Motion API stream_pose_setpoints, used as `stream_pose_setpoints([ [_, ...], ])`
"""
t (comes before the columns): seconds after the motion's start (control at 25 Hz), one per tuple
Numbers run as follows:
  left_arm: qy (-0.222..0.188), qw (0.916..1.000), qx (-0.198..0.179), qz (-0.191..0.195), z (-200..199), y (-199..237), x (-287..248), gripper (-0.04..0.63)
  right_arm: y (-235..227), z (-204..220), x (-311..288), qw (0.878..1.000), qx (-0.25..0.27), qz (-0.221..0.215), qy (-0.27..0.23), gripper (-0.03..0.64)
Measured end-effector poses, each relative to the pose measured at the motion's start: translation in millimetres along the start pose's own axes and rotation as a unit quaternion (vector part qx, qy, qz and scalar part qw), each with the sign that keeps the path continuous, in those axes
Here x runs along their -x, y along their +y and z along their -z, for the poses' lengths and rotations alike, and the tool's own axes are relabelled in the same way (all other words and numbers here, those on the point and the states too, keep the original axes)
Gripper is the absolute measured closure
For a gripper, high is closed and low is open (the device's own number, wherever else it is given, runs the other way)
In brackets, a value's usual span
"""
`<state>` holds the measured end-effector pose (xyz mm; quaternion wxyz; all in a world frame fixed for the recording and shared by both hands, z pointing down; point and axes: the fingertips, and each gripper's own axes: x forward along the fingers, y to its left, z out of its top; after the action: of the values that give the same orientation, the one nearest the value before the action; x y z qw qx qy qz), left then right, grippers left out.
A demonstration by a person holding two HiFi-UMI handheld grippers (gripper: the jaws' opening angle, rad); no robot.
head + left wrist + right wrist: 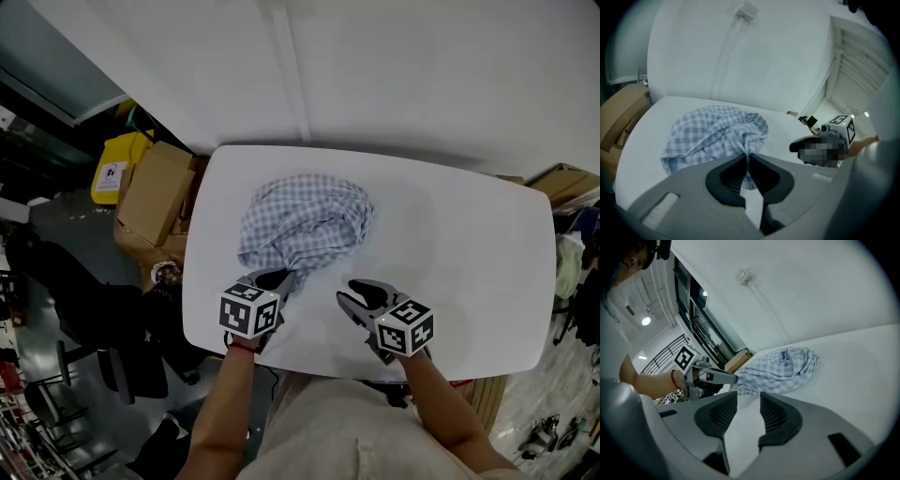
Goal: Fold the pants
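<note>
Pants (pixel 305 225), blue-and-white check, bunched in a rounded heap at the upper centre of the white table (pixel 469 244) in the head view. The cloth is judged light, thin and limp. It will sag and drag rather than keep a shape, and a small pinch should be enough to lift it; it is not fragile and unlikely to slip on ribbed pads. The best holds are probably the waistband corners or hems, but none can be picked out in the heap.

Left gripper (pixel 747 157): jaws closed on a gathered tuck of fabric at the heap's lower edge, the cloth drawn into a narrow neck toward them.

Right gripper (pixel 749 401): jaws moderately apart with nothing between them, over bare table just lower right of the heap.

Orientation: the pants are crumpled, so waist, legs and true long axis cannot be read. The heap itself stretches slightly from lower left to upper right.
</note>
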<state>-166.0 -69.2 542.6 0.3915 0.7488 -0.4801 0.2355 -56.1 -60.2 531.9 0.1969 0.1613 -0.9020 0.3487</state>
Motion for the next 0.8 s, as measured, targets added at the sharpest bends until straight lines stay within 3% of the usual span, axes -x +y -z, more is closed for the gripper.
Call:
stream_pose_setpoints([
  [0.24, -0.032, 0.997, 0.053, 0.047, 3, -55, 8, 0.566, 0, 7, 5, 1.0, -0.024, 0.0, -0.004, 0.456],
  [0.52, -0.056, 0.9845, 0.118, 0.117, 8, -114, 2, 0.568, -15, 18, 35, 0.996, -0.08, 0.014, -0.028, 0.448],
  [0.8, -0.079, 0.9635, 0.205, 0.154, -3, -132, -1, 0.568, -12, 51, 53, 0.999, -0.009, 0.035, 0.004, 0.385],
])
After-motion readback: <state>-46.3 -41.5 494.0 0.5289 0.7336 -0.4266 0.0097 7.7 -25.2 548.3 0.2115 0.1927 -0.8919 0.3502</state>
